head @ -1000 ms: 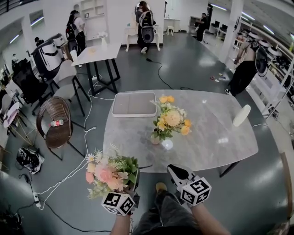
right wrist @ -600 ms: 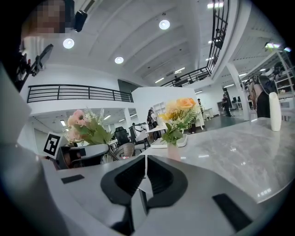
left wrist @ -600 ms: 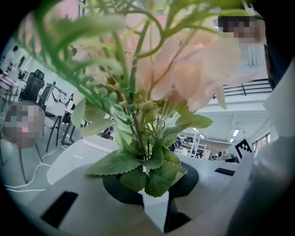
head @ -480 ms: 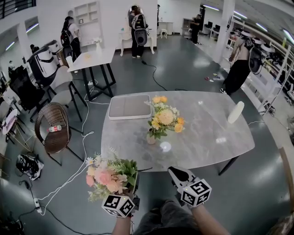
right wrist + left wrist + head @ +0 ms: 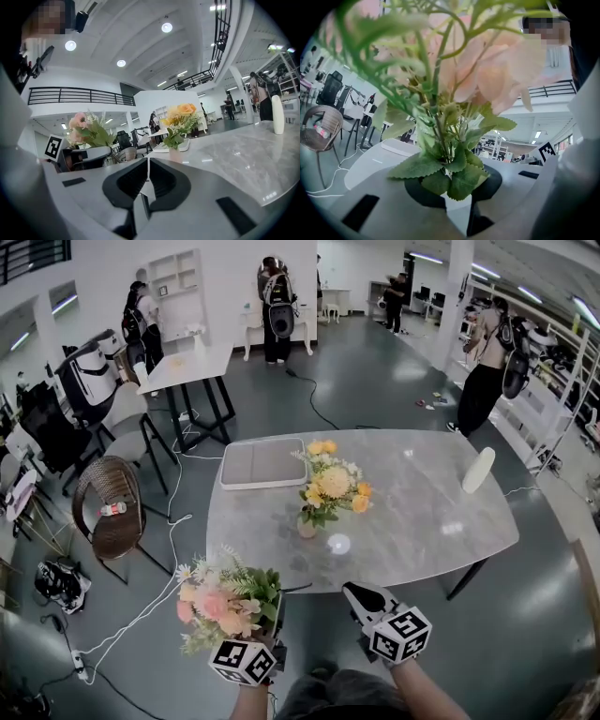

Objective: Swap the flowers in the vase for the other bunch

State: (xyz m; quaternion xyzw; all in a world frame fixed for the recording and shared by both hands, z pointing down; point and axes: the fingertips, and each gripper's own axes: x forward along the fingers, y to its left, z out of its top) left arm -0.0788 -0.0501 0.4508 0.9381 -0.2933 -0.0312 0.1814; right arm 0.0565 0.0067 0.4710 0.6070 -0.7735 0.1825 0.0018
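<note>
A bunch of yellow and orange flowers (image 5: 330,486) stands upright in a small vase (image 5: 307,526) near the middle of the grey marble table (image 5: 422,521). My left gripper (image 5: 269,617) hovers short of the table's near edge, shut on the stems of a pink and white bunch (image 5: 225,601). In the left gripper view the leaves and pink blooms (image 5: 454,93) fill the picture above the gripper (image 5: 457,197). My right gripper (image 5: 361,594) is shut and holds nothing, level with the near edge. From the right gripper (image 5: 147,180) the yellow bunch (image 5: 180,119) shows straight ahead.
A grey tray (image 5: 262,462) lies on the table behind the vase, and a white bottle (image 5: 478,470) stands at the table's right. Left of the table are a wicker chair (image 5: 112,498), floor cables (image 5: 141,601) and a white desk (image 5: 187,367). Several people stand in the background.
Both grippers keep their places in the head view. The table and vase have slid a little to the left in that view. People in the background have shifted.
</note>
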